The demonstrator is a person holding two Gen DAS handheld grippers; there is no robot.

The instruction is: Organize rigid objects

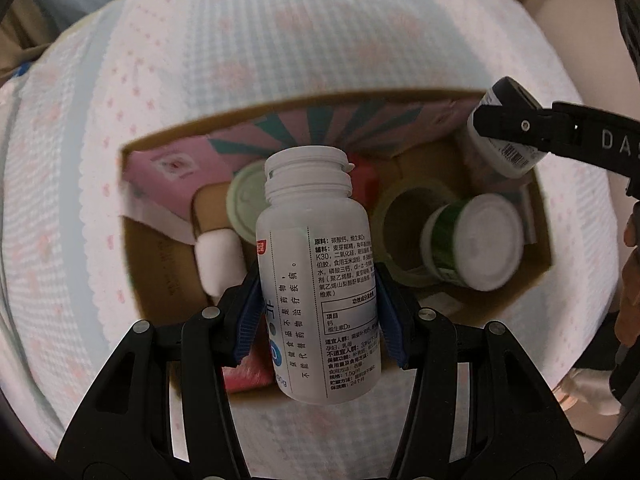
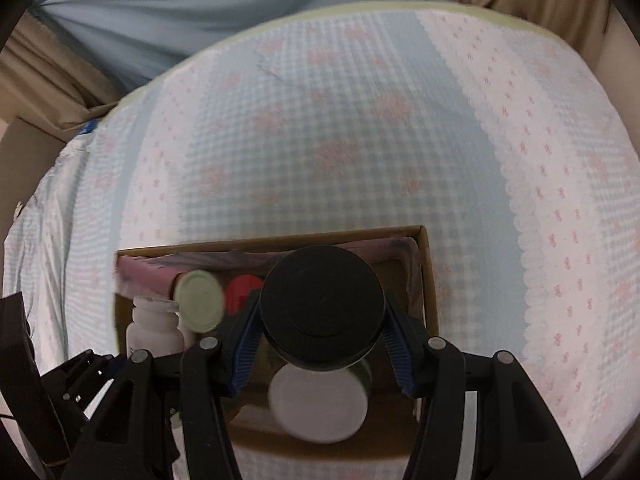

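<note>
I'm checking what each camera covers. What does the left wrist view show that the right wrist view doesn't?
Only the left wrist view: the left gripper shut on a white supplement bottle, its printed label readable, and a tape roll in the box.
Only the right wrist view: the right gripper shut on a black-capped jar, and a blue curtain.
Both: the cardboard box, the pale green lid and the patterned bedspread.

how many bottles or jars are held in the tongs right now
2: a white pill bottle in the left tongs, and a black-lidded jar in the right tongs, both over the cardboard box.
</note>
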